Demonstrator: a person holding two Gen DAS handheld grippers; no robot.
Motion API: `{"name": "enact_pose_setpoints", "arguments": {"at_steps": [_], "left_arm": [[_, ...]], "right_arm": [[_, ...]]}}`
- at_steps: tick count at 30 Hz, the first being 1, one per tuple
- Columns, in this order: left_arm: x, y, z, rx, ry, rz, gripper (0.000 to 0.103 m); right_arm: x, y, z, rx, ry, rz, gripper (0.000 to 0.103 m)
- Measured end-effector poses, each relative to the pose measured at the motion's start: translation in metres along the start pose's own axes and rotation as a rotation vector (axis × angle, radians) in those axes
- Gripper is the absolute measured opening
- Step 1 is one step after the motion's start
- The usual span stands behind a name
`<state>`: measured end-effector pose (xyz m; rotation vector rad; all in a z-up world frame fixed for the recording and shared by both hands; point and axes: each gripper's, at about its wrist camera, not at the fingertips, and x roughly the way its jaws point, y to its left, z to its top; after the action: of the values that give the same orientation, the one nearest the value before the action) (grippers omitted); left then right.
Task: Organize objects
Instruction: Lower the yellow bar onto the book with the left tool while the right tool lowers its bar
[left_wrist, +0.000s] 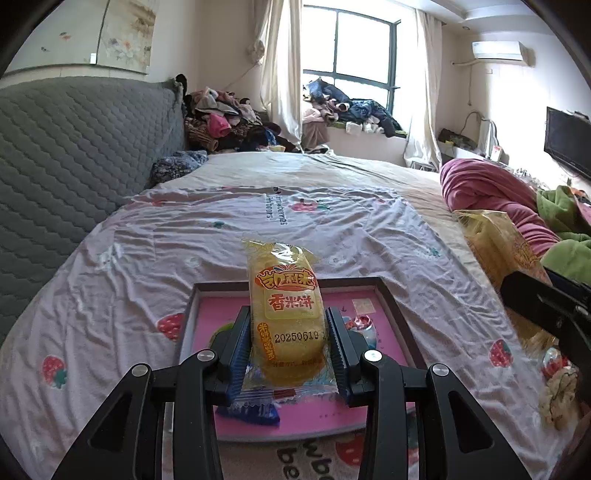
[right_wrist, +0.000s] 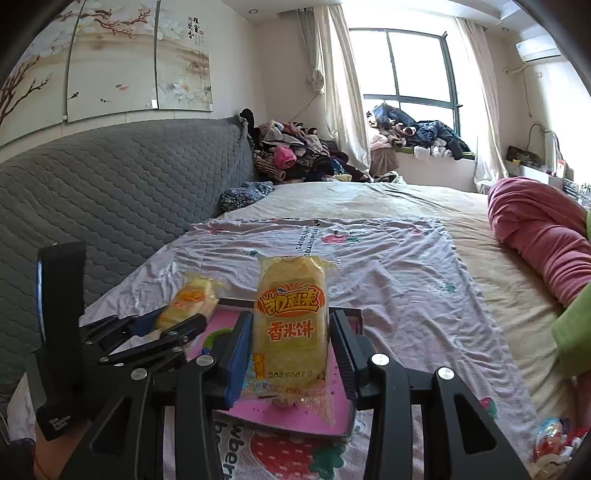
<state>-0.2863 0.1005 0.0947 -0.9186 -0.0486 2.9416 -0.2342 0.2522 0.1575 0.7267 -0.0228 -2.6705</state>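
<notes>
Both my grippers are loaded. My left gripper (left_wrist: 288, 343) is clamped on a yellow rice cracker pack (left_wrist: 286, 314), pads pressing its sides, pack standing on end and sticking forward out of the jaws. My right gripper (right_wrist: 290, 349) is clamped the same way on a second rice cracker pack (right_wrist: 290, 325).

Both packs sit above the pink tray (left_wrist: 373, 295) with the dark frame, which lies flat on the strawberry-print sheet (left_wrist: 155, 258) on the bed. From the right wrist view the left gripper is just to the left, its pack over the tray's near-left corner. From the left wrist view the right gripper comes in at the right edge, its pack seen side-on.

There's a blue wrapper (left_wrist: 255, 408) on the tray under the left pack. Can't tell if it's a separate item or part of the pack's seal; view is blocked by the fingers.

More small wrapped snacks (left_wrist: 554, 365) lie on the sheet to the right of the tray. A rolled pink blanket (right_wrist: 535, 229) lies further right.
</notes>
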Motion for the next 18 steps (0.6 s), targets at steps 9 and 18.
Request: {"name": "enact_pose_setpoints", "arguments": {"at_steps": [9,18], "left_arm": [[0.045,-0.003,-0.013,-0.008,0.026,-0.009,0.040],[0.073,0.000,-0.026,0.001,0.041,0.006,0.040]], "right_arm": [[0.042,-0.012,-0.019,0.004,0.038,-0.005,0.043],[0.070,-0.021,-0.040,0.004,0.078,-0.022,0.043]]}}
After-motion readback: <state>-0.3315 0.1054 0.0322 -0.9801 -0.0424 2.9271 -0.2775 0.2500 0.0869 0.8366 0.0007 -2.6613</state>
